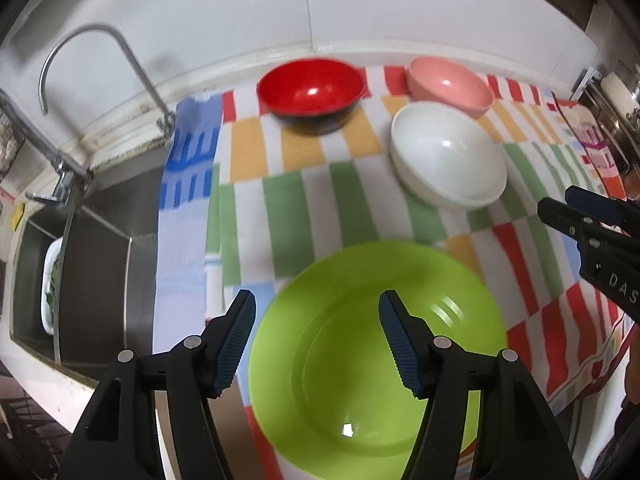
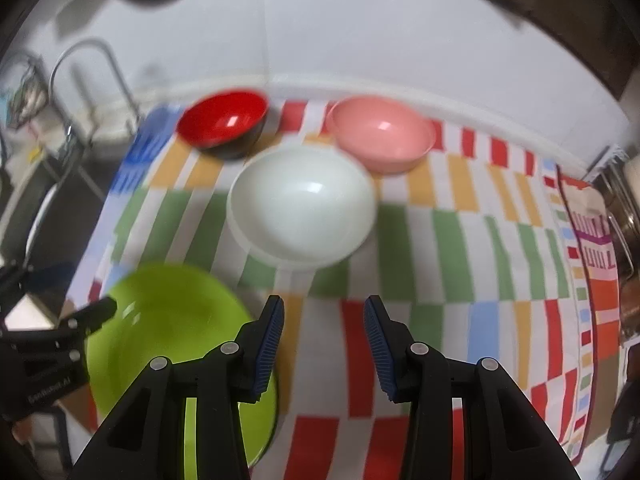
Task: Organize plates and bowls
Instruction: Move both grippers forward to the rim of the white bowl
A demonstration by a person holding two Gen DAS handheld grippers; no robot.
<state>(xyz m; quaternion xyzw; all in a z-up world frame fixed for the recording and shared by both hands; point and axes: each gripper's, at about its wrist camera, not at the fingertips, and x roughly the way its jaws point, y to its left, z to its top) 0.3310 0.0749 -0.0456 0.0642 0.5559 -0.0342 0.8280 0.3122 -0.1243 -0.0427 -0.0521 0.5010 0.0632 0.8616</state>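
Observation:
A green bowl point(image 1: 368, 352) sits at the near edge of a striped cloth point(image 1: 304, 208); it also shows in the right wrist view point(image 2: 168, 328). My left gripper point(image 1: 318, 308) is open, its jaws astride the green bowl's left rim, empty. A white bowl point(image 1: 448, 160) point(image 2: 300, 208) stands mid-cloth. A red bowl with a black outside point(image 1: 312, 88) point(image 2: 224, 124) and a pink bowl point(image 1: 448, 84) point(image 2: 384, 136) stand at the back by the wall. My right gripper point(image 2: 324, 316) is open and empty, above the cloth in front of the white bowl; it shows at the right edge of the left wrist view point(image 1: 560, 204).
A steel sink point(image 1: 100, 248) with a curved tap point(image 1: 100, 64) lies left of the cloth; a white dish with greens point(image 1: 52, 284) sits in it. Metal kitchenware point(image 1: 616, 112) stands at the far right. A white tiled wall point(image 2: 360, 40) backs the counter.

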